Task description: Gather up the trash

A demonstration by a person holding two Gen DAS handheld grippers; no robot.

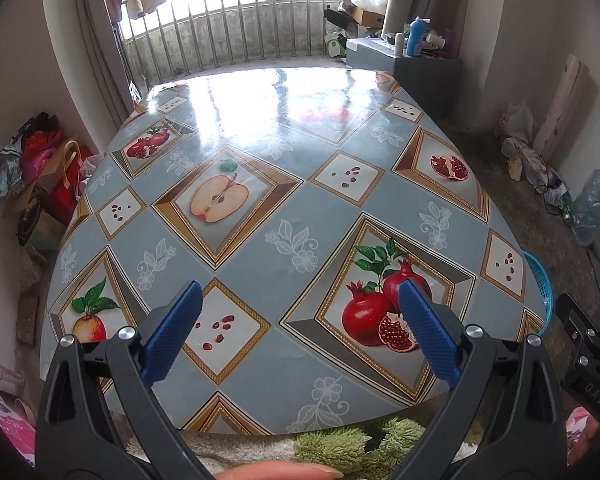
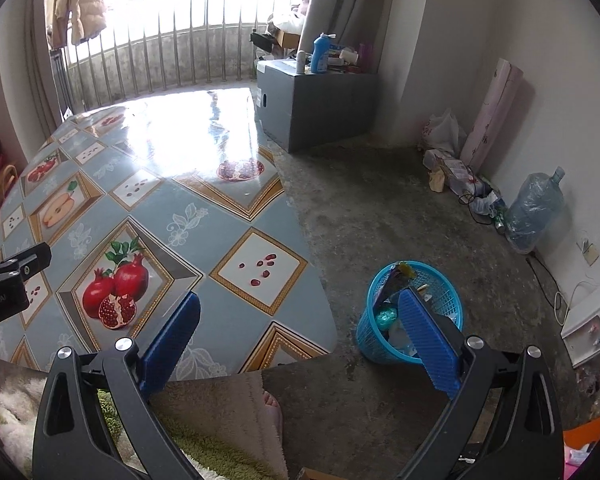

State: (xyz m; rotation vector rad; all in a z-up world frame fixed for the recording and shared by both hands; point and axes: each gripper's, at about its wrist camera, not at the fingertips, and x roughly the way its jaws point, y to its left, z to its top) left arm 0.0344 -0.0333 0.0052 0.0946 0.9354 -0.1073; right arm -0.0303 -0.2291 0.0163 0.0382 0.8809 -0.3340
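Seen from both wrist cameras: left gripper (image 1: 300,300) above a table (image 1: 260,184) covered in a fruit-patterned cloth, blue fingers (image 1: 428,336) spread wide, holding nothing. Right gripper (image 2: 300,312) past the table's right edge, likewise spread and empty. On the concrete floor (image 2: 380,208) just beside the table, a blue mesh wastebasket (image 2: 370,332) with wrappers and crumpled trash (image 2: 386,316) inside, partly hidden behind one right finger.
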